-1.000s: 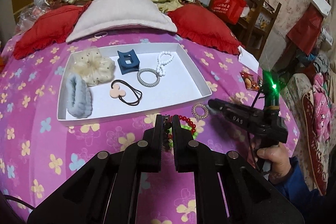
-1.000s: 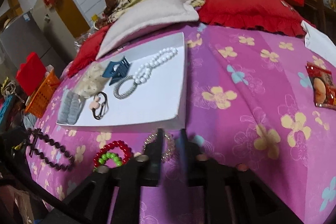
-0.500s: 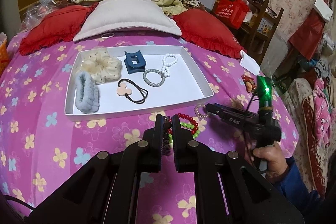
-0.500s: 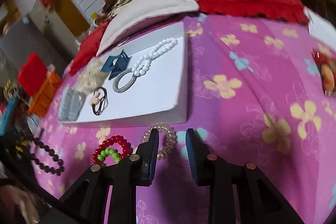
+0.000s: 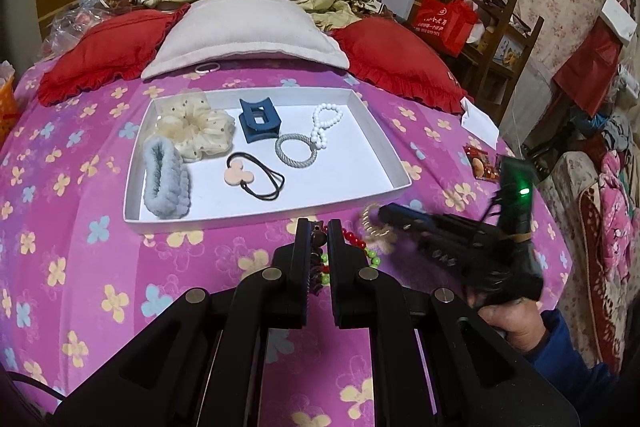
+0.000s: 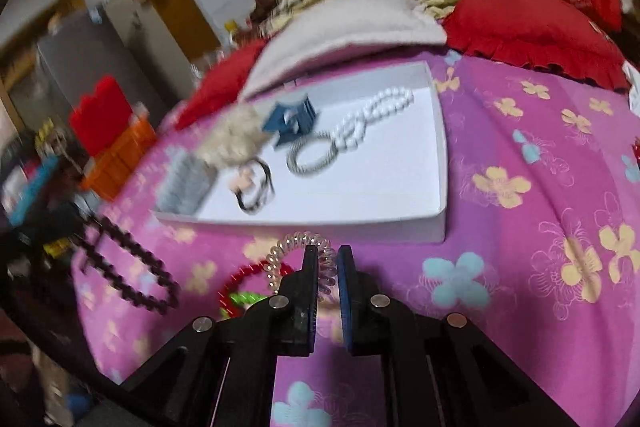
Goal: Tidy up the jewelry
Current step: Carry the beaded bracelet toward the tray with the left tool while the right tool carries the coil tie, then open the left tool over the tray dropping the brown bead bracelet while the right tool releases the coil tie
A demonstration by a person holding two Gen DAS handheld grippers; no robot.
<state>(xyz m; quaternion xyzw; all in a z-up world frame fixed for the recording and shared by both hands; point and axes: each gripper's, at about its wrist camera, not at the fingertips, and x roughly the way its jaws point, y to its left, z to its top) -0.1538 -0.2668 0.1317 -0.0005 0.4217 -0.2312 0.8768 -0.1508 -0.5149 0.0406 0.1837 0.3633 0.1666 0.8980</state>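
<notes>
right gripper (image 6: 328, 259) now closed on spiral hair tie (image 6: 301, 254), apparently lifted

Both views look along their own fingers, low and close over the bed (image 5: 80, 267) — the left faces the tray (image 5: 264, 217) squarely, the right from its right corner; both share the tray (image 6: 436, 227) and pillows (image 5: 244, 31).
</notes>
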